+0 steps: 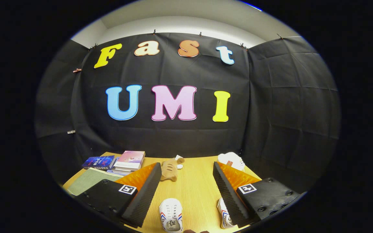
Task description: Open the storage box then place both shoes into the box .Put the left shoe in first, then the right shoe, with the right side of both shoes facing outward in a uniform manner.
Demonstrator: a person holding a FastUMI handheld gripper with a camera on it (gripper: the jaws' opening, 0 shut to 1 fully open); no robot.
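Your gripper point(186, 191) is spread wide here, the two fingers far apart and gripping nothing, with bare wooden table point(194, 187) showing in the gap between them. Neither finger touches a shoe.

Look at the near white shoe point(171, 215): it sits between your fingers, closer to the left one, low in the gap and near to you. You see it from above, laces and striped sides up, its long axis running roughly away from you along the fingers; which end is the toe is hard to tell from here. The second white shoe point(224, 216) lies just beside the inner face of your right finger, partly hidden behind it, tilted slightly, its long axis also running roughly front to back. The two shoes are apart, with table showing between them.

Beyond your fingers, a tan plush toy point(169, 170) lies on the table near the middle. Off past your left finger there's a stack of books point(129, 160) with more books point(99, 162) beside it. Past your right finger, by the booth wall, sits a white rounded object point(231, 160).
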